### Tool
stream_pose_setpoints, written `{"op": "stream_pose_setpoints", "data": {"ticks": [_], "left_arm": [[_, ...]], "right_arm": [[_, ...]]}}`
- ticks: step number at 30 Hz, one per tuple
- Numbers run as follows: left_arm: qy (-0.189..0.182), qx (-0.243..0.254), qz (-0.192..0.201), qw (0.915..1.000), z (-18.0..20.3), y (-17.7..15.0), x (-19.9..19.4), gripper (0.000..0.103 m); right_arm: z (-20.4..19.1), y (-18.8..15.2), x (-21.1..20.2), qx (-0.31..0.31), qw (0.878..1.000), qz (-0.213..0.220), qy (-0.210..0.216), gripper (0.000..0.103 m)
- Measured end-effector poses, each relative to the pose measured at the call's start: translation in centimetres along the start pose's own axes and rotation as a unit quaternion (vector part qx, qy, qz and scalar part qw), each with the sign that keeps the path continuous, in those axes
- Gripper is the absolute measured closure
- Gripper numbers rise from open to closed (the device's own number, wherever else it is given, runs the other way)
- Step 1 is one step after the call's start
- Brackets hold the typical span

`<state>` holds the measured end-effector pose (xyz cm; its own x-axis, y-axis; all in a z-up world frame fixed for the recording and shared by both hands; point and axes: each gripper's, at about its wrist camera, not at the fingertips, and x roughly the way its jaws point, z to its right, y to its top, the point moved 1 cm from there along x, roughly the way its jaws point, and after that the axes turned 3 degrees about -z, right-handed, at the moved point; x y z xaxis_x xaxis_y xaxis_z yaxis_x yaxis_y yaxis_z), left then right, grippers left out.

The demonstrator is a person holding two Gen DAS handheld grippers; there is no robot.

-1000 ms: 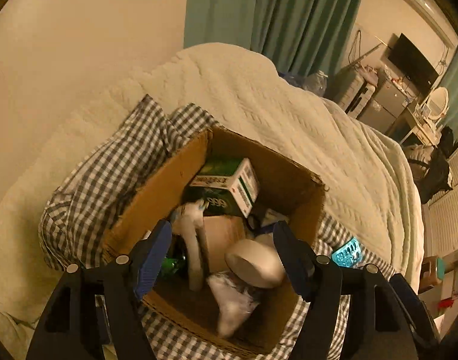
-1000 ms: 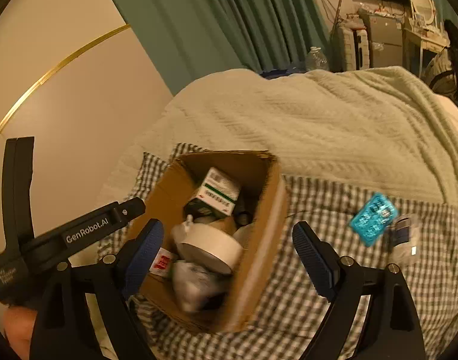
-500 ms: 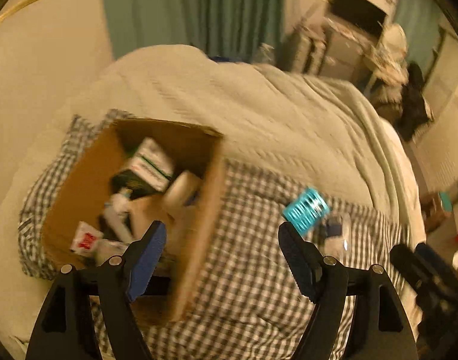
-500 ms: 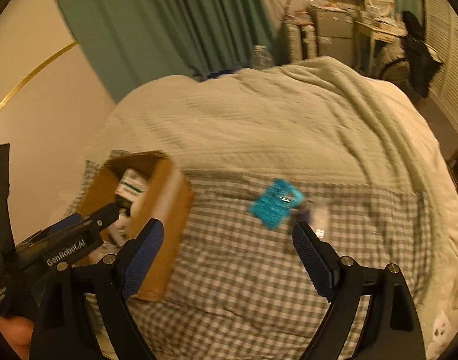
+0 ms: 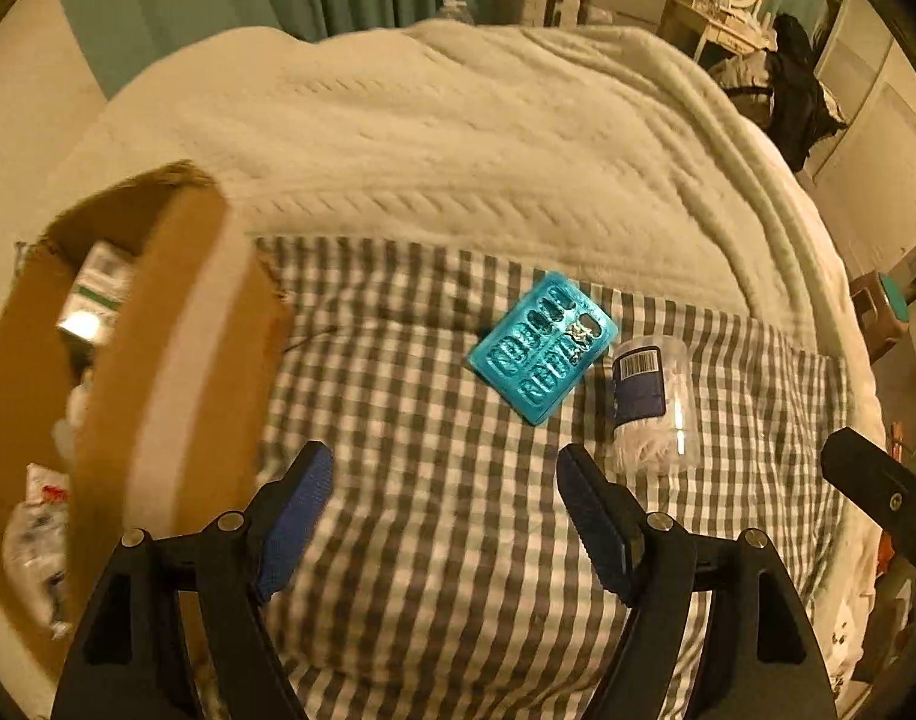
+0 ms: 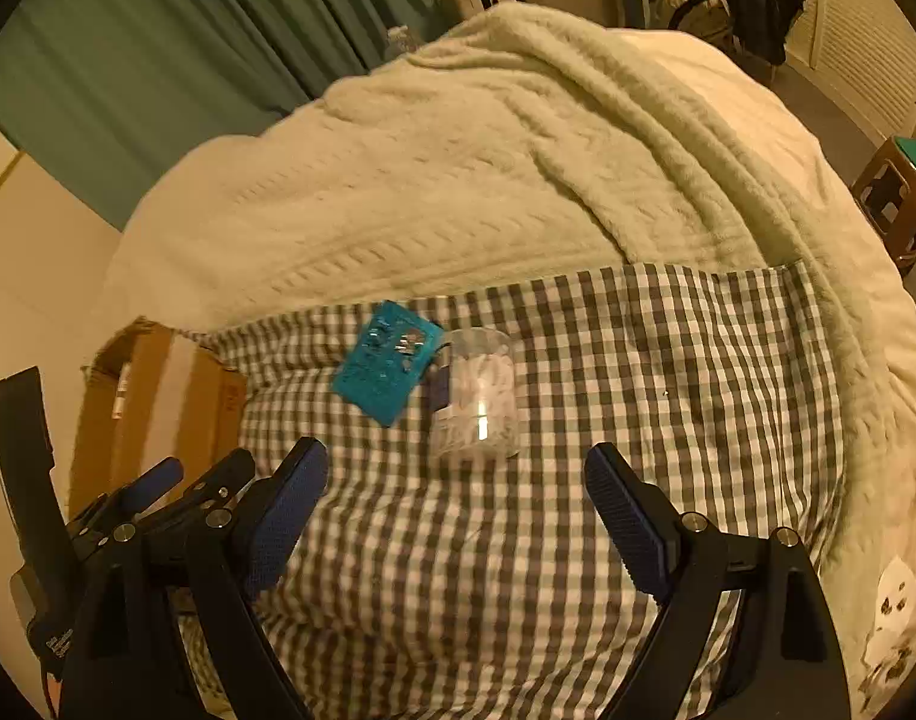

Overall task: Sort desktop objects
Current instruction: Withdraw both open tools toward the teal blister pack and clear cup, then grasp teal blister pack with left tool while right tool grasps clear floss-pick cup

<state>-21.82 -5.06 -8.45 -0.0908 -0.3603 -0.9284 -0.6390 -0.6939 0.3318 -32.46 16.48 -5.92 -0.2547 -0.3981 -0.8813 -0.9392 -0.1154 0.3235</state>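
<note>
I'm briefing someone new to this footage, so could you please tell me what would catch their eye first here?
The teal blister pack stands out most, lying on the checked cloth mid-scene. Right beside it lies a clear tub of cotton swabs on its side. At the left sits an open cardboard box already holding items, while the left gripper and right gripper both hover open and empty above the cloth.

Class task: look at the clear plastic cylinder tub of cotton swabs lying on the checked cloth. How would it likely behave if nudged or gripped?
The clear plastic cylinder tub of cotton swabs lies on its side on the checked cloth, so a nudge would probably roll it. It is probably light, being filled with swabs. Its smooth, glossy wall may slip between the jaws.
</note>
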Motion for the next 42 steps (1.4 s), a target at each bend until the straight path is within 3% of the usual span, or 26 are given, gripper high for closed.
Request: {"op": "stream_pose_setpoints", "data": {"ticks": [13, 21, 23, 25, 31, 34, 36, 37, 42], "left_arm": [[0.02, 0.089, -0.023, 0.9955, 3.0, 2.7, 8.5, 0.023], [0.008, 0.125, -0.02, 0.9919, 4.4, 3.5, 12.2, 0.022], [0.0, 0.134, -0.008, 0.991, 4.9, 3.8, 12.3, 0.016], [0.0, 0.145, 0.0, 0.9894, 5.5, 4.2, 12.4, 0.015], [-0.022, 0.147, -0.009, 0.9888, 6.7, 4.3, 12.8, 0.013], [-0.017, 0.174, -0.012, 0.9845, 8.0, 3.7, 13.1, 0.013], [-0.009, 0.206, -0.015, 0.9784, 9.2, 3.1, 13.1, 0.018], [-0.015, 0.215, -0.018, 0.9763, 9.5, 2.9, 13.0, 0.029], [-0.044, 0.207, -0.041, 0.9764, 10.0, 2.7, 11.8, 0.03]], "right_arm": [[1.8, 2.7, 11.5, -0.002, 0.996, -0.088, 0.001, 0.015], [3.0, 3.2, 16.3, 0.013, 0.992, -0.123, 0.014, 0.016], [3.3, 3.2, 16.8, 0.022, 0.991, -0.126, 0.035, 0.023], [3.3, 3.4, 16.9, 0.023, 0.989, -0.13, 0.059, 0.041], [3.9, 3.9, 16.1, 0.015, 0.992, -0.121, 0.044, 0.041], [4.7, 4.0, 15.3, 0.021, 0.992, -0.116, 0.037, 0.041], [5.0, 4.1, 14.6, 0.022, 0.993, -0.109, 0.027, 0.041], [5.2, 4.1, 14.3, 0.022, 0.994, -0.109, 0.024, 0.041], [6.3, 3.8, 13.2, 0.032, 0.993, -0.111, 0.01, 0.041]]}}
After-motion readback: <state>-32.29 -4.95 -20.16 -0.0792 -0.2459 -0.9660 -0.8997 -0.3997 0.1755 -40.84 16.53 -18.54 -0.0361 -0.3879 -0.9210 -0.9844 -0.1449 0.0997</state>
